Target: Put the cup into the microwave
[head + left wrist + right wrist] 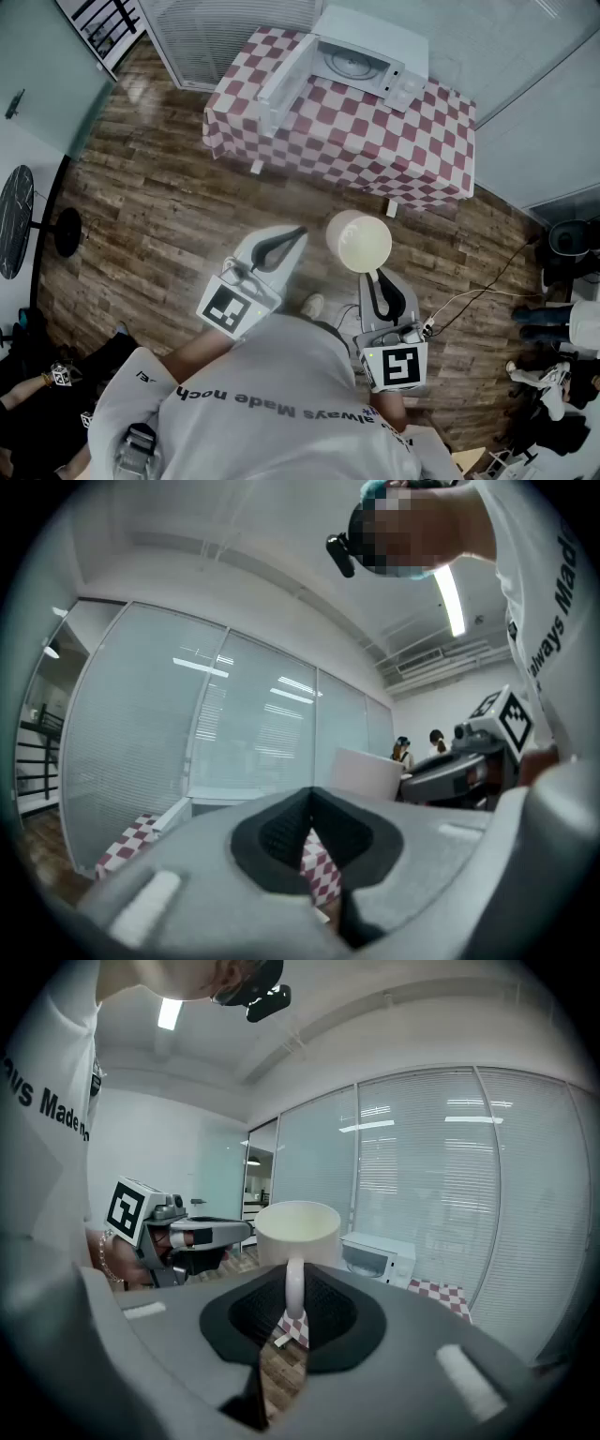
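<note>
Right gripper [373, 279] clamps the cup [359, 241] by its handle, upright over the floor [159, 216], near the table [375, 141]. Left gripper [292, 236] jaws closed, empty. Microwave [361, 61] at table's far edge, door open.

Microwave [361, 58] button labels too small

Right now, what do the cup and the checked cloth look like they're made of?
The cup looks like glazed ceramic, though plastic is possible: cream, smooth, with a thick rim and handle. The checked cloth looks like fabric or vinyl: red-and-white squares, hanging down at the sides.
</note>
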### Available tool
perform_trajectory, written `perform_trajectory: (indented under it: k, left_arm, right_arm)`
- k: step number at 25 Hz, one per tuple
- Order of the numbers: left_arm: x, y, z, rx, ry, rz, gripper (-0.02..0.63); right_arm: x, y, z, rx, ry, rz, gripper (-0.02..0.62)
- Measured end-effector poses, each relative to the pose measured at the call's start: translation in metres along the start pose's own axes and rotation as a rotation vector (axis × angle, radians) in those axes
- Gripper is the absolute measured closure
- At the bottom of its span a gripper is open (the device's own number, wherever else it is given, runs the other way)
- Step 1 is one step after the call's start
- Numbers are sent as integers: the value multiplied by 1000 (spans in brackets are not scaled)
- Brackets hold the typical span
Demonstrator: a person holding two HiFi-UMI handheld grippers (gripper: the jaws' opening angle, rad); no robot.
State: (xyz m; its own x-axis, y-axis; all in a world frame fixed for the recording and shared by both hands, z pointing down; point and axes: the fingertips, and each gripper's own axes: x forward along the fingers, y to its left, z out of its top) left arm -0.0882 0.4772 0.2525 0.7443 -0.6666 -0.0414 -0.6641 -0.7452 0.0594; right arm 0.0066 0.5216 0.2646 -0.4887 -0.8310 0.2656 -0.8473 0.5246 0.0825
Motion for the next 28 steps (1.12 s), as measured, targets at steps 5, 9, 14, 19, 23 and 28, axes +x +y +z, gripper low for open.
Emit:
perform_trajectory:
  k: [5, 9, 14, 19, 23, 28]
  left_arm:
    - [-2, 4, -3, -16, 0, 4, 603]
    - [-6, 11, -2, -18, -6, -7, 603]
    - [-21, 32, 0, -22, -8, -8, 603]
    - [-34, 55, -3, -28, -8, -22, 603]
    - [-26, 66, -8, -38, 2, -30, 603]
    - [6, 74, -13, -40, 13, -39, 603]
  right_arm:
    - [5, 3, 1, -11, -2, 2, 548]
    - [14, 10, 6, -22, -8, 4, 546]
    - [32, 25, 15, -26, -6, -6, 546]
    - [50, 35, 20, -13, -21, -21, 546]
    - [62, 31, 19, -11, -16, -25, 546]
    - [76, 4, 13, 13, -6, -30, 546]
